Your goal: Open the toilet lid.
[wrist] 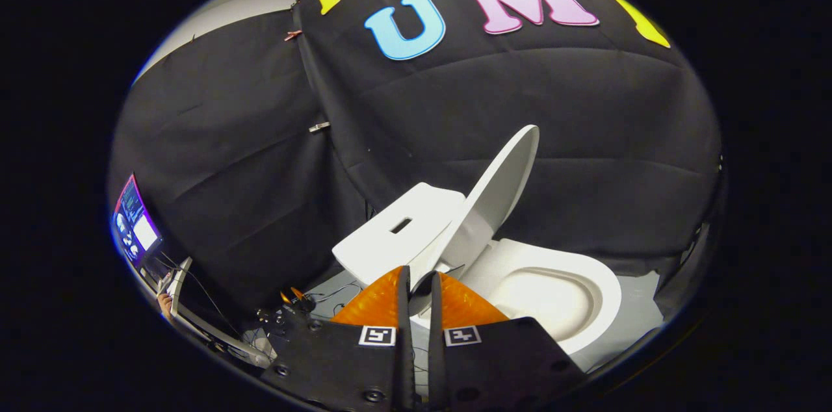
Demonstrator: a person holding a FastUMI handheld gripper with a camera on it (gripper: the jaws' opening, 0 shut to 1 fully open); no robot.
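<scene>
The white toilet lid [495,190] stands raised, tilted back toward the tank [390,233], beyond my fingers. The seat and bowl [552,288] lie uncovered to the right of the fingers. My gripper [419,279] hangs above and short of the toilet. Its fingers are drawn together with only a thin slit between them and nothing gripped. The lid's lower end shows through that slit, farther off and apart from the fingertips.
Black cloth walls close the booth behind and beside the toilet. To the left stand a lit screen [135,220] and a table edge [188,308] with cables [286,314] on the floor. Grey floor [640,308] lies right of the bowl.
</scene>
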